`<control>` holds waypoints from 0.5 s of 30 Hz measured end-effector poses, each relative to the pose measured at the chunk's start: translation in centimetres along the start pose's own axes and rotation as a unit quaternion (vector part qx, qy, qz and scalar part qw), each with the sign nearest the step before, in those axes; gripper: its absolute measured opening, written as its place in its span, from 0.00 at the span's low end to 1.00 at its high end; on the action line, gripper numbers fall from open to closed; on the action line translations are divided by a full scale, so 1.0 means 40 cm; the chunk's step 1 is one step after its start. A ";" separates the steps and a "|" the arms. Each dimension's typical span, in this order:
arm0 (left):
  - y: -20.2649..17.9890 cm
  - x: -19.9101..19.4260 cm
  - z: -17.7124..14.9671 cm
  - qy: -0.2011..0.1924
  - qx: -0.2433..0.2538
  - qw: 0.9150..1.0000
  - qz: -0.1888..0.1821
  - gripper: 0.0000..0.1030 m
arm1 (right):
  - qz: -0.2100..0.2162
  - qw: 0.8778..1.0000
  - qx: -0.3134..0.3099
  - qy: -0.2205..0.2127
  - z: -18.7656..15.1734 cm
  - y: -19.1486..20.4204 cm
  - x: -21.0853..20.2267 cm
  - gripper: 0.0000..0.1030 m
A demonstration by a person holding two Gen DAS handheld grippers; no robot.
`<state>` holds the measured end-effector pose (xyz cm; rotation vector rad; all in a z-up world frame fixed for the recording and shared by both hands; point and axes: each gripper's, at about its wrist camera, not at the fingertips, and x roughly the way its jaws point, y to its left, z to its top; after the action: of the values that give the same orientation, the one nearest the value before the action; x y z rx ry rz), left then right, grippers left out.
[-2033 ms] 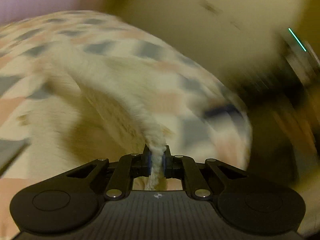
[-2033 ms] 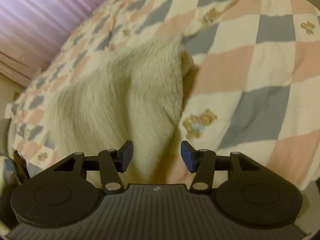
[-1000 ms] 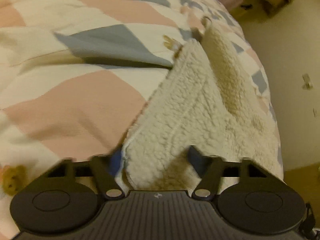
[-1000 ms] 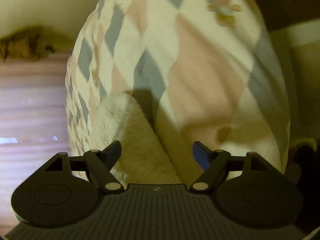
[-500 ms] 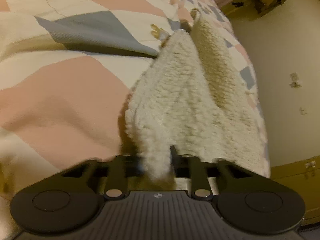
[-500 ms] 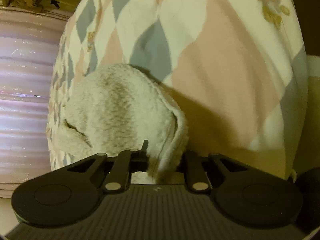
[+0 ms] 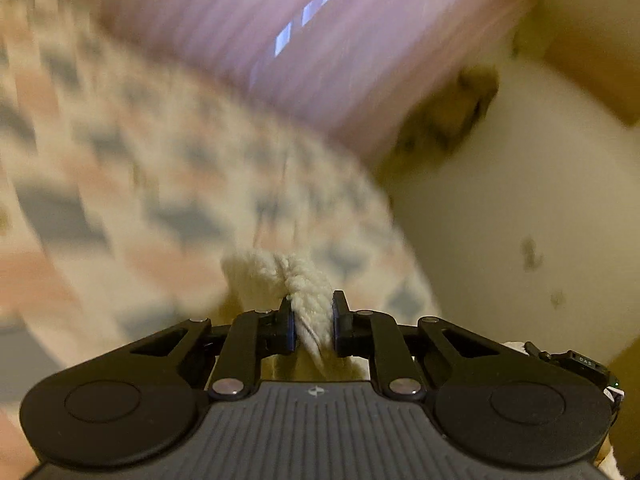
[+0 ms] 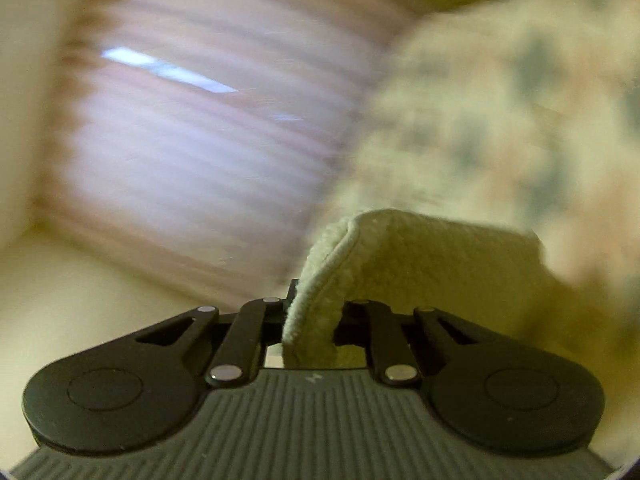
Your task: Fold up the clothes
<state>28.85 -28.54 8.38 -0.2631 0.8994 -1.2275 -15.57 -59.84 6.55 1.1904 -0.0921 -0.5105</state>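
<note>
Seemingly fleece garment (image 7: pixel 280 276) between hand-held gripper (image 7: pixel 313 322) pads.

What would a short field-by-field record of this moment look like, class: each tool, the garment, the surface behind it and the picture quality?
left tool: shut on the cream fleece garment, a bunched fold between its fingers
right tool: shut on the same garment's hemmed edge, which drapes over it
garment: cream, fluffy, gripped by both tools
surface: checked quilt in pink, grey and cream, behind the garment
backdrop: pink curtain
picture quality: background blurred in both views; tools and gripped fabric sharp
</note>
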 end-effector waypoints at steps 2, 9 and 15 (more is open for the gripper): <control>-0.045 -0.048 0.100 -0.051 0.005 0.999 0.003 0.15 | 0.058 0.998 -0.035 0.006 0.056 0.087 0.077 0.11; -0.096 -0.055 0.386 -0.122 -0.008 0.990 0.066 0.15 | 0.052 0.996 -0.026 0.070 0.183 0.224 0.439 0.11; -0.053 -0.029 0.523 -0.143 -0.017 0.979 0.148 0.15 | 0.056 0.994 -0.028 0.092 0.208 0.258 0.619 0.11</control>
<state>42.23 -34.14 23.63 -0.3130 0.6821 -0.8731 6.96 -74.74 14.23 1.1653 0.0128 -0.3027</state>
